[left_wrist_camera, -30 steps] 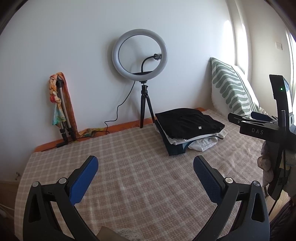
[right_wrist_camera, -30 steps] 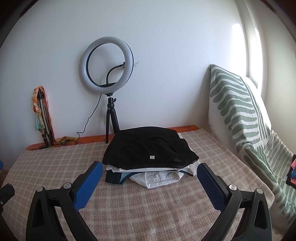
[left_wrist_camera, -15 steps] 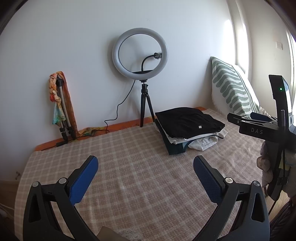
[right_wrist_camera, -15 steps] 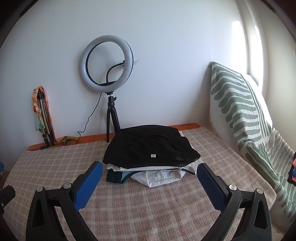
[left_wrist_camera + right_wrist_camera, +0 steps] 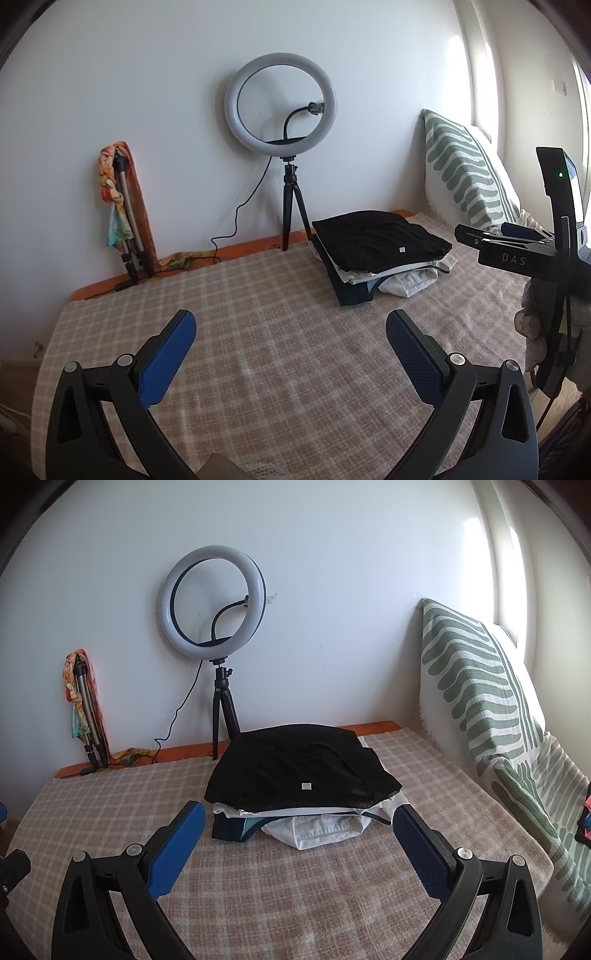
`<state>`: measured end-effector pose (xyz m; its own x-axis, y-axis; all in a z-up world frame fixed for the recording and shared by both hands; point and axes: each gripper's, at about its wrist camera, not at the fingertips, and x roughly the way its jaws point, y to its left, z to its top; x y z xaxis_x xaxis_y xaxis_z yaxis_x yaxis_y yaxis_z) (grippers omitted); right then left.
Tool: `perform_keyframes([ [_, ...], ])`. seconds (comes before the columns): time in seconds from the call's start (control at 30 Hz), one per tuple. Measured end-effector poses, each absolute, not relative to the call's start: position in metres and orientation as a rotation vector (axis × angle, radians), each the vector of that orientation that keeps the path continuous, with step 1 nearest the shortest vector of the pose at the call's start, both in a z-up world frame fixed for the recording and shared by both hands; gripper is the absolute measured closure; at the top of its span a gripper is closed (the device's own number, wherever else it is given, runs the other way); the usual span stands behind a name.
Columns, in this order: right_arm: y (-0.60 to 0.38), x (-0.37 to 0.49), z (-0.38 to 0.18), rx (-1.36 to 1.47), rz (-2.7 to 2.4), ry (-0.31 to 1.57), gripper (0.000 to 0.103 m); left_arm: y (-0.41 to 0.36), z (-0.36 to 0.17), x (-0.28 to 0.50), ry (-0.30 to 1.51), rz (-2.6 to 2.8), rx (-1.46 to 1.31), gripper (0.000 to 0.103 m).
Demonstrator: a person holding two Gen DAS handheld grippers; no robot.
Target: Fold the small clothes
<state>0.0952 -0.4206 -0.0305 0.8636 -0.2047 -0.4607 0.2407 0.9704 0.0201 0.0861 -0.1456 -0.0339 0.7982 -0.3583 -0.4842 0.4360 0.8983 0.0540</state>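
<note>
A stack of folded clothes (image 5: 301,779) lies on the checked bedcover (image 5: 295,886), with a black garment on top and white and dark teal pieces under it. It also shows in the left wrist view (image 5: 380,251), at the far right. My right gripper (image 5: 299,823) is open and empty, held just in front of the stack. My left gripper (image 5: 290,332) is open and empty above the bare cover, to the left of the stack. The right gripper's body (image 5: 517,254) shows at the right edge of the left wrist view.
A ring light on a small tripod (image 5: 214,602) stands against the back wall behind the stack. A folded tripod with a coloured scarf (image 5: 83,705) leans at the back left. A green-striped pillow (image 5: 480,686) leans along the right side.
The right gripper has drawn back slightly, so the stack sits a little higher in its view. The left gripper has hardly moved.
</note>
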Motion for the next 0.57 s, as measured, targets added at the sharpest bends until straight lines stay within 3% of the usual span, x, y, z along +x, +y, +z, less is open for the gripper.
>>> perform_keyframes([
  [0.57,-0.4233,0.0984,-0.0357,0.080,-0.234,0.486,0.000,-0.1407,-0.0356,0.0892,0.489,-0.412,0.160,0.001],
])
